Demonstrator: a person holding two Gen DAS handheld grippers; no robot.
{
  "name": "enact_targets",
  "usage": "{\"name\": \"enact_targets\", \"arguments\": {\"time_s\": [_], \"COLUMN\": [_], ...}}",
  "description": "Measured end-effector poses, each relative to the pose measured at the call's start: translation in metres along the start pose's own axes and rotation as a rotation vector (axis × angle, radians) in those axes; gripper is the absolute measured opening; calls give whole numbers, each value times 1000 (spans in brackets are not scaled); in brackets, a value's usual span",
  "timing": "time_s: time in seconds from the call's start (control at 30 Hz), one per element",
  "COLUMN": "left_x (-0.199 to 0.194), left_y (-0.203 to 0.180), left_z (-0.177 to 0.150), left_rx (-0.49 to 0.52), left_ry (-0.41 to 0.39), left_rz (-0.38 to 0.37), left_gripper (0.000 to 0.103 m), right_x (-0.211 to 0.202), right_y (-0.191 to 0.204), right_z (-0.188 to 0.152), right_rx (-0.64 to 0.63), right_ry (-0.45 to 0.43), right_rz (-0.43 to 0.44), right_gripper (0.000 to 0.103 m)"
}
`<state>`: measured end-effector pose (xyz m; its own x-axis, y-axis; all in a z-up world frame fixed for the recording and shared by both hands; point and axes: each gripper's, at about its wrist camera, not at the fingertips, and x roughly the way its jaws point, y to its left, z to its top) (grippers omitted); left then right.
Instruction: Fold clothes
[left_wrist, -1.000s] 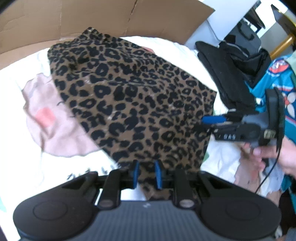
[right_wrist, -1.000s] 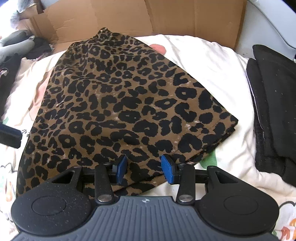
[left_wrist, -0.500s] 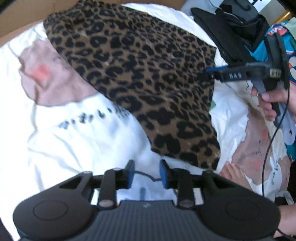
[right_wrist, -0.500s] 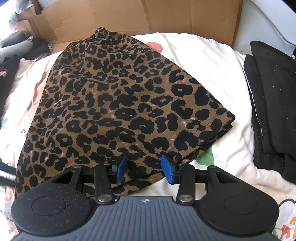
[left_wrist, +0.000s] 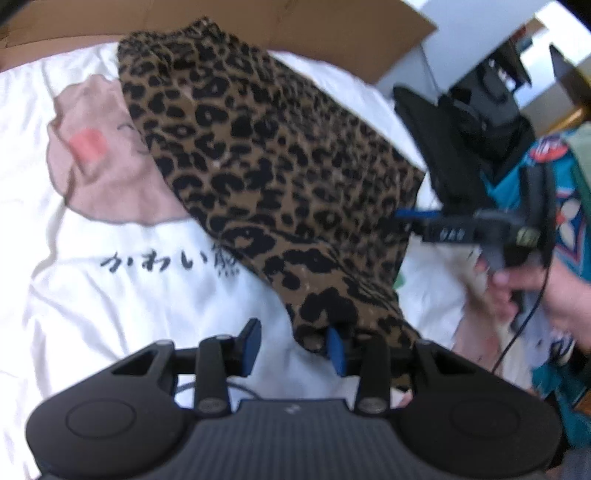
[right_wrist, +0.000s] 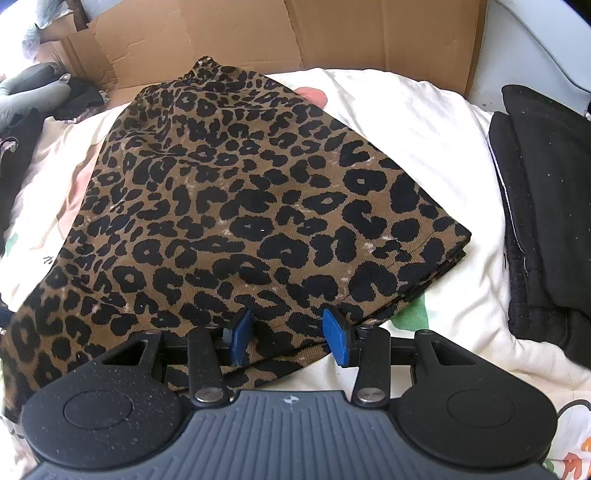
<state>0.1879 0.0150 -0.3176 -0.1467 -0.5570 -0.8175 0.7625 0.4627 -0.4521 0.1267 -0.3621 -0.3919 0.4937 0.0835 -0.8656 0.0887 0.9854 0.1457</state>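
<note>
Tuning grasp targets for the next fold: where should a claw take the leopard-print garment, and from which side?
Probably the leopard-print garment at its near hem, by the stacked corner. Come in low from the near side: the layered edges are exposed there, while the middle lies flat on the white bedding.

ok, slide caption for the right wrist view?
Right gripper open over the near hem of a folded leopard-print garment on a white bedsheet.
</note>
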Motion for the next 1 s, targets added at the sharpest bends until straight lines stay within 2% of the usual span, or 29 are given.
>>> {"name": "enact_targets", "arguments": {"time_s": [0.23,0.33,0.47,0.6,0.7,0.73,0.77,1.0], "left_x": [2,13,23,36,39,38,35,3], "left_y": [-2,0,4,-6,-9,-10,-10,-1], "left_z": [10,10,7,2,-5,-7,-7,2], "left_rx": [-100,-146,-204,-153,-124,-120,-113,-105], "left_ry": [-47,-36,-37,-18,-4,-5,2,-3], "left_rz": [-35,-38,-58,-36,-18,-17,-18,-23], "left_gripper": [43,49,49,49,39,22,12,8], "right_x": [-1,-1,-1,0,0,0,0,0], "right_y": [-1,-1,-2,-2,-2,-2,-2,-1], "right_z": [-1,-1,-1,-2,-2,-2,-2,-3], "right_rx": [9,9,9,8,9,8,7,9], "right_ry": [-4,-7,-10,-13,-15,-16,-17,-22], "right_rz": [8,6,9,11,12,13,15,8], "right_gripper": [49,49,49,49,49,49,49,50]}}
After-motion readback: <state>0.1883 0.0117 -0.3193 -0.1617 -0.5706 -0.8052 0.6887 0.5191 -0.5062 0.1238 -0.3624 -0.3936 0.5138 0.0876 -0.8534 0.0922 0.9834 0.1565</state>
